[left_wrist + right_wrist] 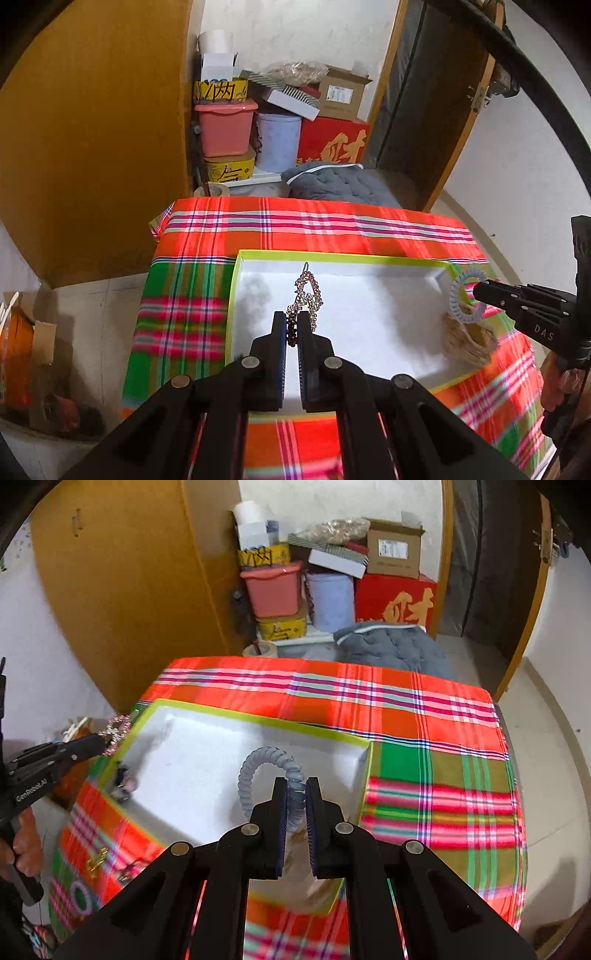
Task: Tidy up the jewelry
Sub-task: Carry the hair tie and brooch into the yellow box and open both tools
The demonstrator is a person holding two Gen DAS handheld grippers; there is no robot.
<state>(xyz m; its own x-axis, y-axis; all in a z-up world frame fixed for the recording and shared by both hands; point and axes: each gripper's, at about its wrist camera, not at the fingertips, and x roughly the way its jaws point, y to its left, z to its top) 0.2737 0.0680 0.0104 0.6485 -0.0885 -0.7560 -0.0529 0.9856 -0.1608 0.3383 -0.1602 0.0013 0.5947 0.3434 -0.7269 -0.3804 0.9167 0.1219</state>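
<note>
My left gripper (292, 320) is shut on a rhinestone hair clip (308, 291), which hangs over the white floor of a shallow box with a lime-green rim (332, 254). My right gripper (295, 786) is shut on a grey-blue spiral hair tie (264, 757), held above the same box (258, 720). In the left wrist view the right gripper (476, 291) and its hair tie (456, 295) hover at the box's right corner. The right wrist view shows the left gripper (101, 740) with the sparkly clip (118, 727) at the box's left edge.
A beige woven piece (467, 339) lies at the box's right side and a small dark item (123, 782) at its left. A gold trinket (96, 860) and a purple spiral tie (81, 895) rest on the plaid tablecloth (424, 775). Stacked boxes (280, 122) and a grey cushion (332, 181) stand behind the table.
</note>
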